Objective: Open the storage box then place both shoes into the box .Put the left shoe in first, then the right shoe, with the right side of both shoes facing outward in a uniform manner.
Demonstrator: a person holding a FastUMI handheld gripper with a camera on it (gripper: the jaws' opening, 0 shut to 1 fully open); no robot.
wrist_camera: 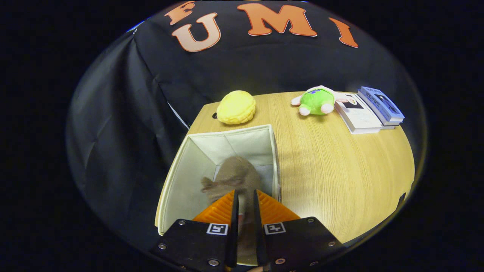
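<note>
Gripper [245, 196] sits over the open storage box [181, 177], fingers pointing down into it. Fingers are drawn close together, pinching a brown fuzzy shoe [236, 175] by a thin part of it; both fingers look pressed on it, though the contact spot is blurred, so the exact grip point is hard to call. Shoe hangs inside the box mouth, just ahead of the fingertips, a small tab or lace end sticking out to one side. Can't tell whether it's the left or right shoe.

Box is pale fabric, lid open, standing at the corner of the wooden table [340, 177].

Beyond the box: a yellow plush toy [236, 107] near the table's far edge. Further along that edge, well apart from the box, a green plush toy [315, 101], touching or just beside a stack of books [368, 111].
</note>
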